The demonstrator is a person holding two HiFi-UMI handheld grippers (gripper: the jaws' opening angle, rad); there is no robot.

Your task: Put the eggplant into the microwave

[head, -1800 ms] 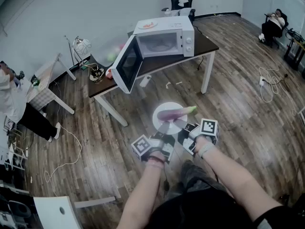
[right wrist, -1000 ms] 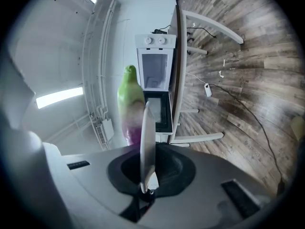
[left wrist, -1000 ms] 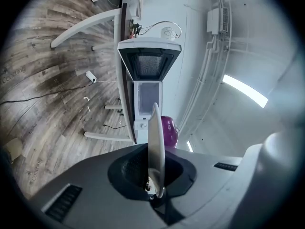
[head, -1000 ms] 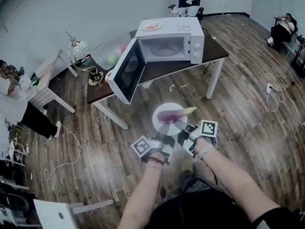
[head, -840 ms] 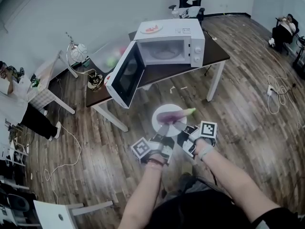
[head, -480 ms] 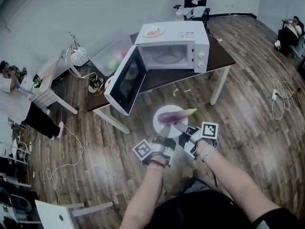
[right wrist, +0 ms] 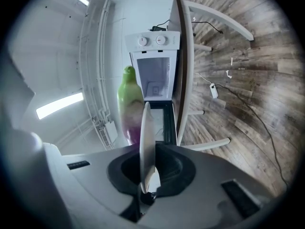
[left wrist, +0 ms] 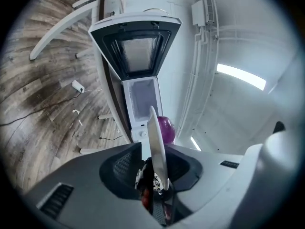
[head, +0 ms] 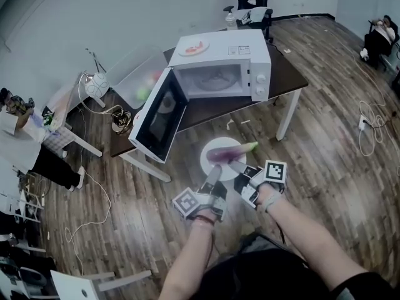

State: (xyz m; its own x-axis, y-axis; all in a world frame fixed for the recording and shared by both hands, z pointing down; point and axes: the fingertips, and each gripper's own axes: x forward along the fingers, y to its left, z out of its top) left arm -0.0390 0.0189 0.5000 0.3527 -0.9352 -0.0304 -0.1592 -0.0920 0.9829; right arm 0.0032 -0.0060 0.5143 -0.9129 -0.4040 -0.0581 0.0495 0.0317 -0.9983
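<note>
A purple eggplant point(head: 228, 150) with a green stem end lies on a white plate point(head: 222, 165) carried level over the wood floor. My left gripper point(head: 214, 171) has the plate's near-left rim between its jaws, which are opening. My right gripper point(head: 234, 165) is shut on the near-right rim. Ahead, the white microwave point(head: 222, 67) stands on a dark table point(head: 289, 74) with its door point(head: 156, 120) swung open to the left. In the left gripper view the plate point(left wrist: 155, 137) runs edge-on with the eggplant point(left wrist: 165, 129) behind it. The right gripper view shows the plate point(right wrist: 145, 142), the eggplant point(right wrist: 129, 104) and the open microwave point(right wrist: 157, 80).
A small plate of red food point(head: 194, 45) sits on top of the microwave. A clear plastic bin point(head: 140, 80) stands at the table's left end. A person point(head: 25, 142) sits at a side table on the left, another point(head: 381, 33) at far right. Cables lie on the floor.
The microwave and table have come closer and shifted in view as I carry the plate toward them. Both grippers stay at the plate's near rim; the left one's marker cube has dropped back slightly.
</note>
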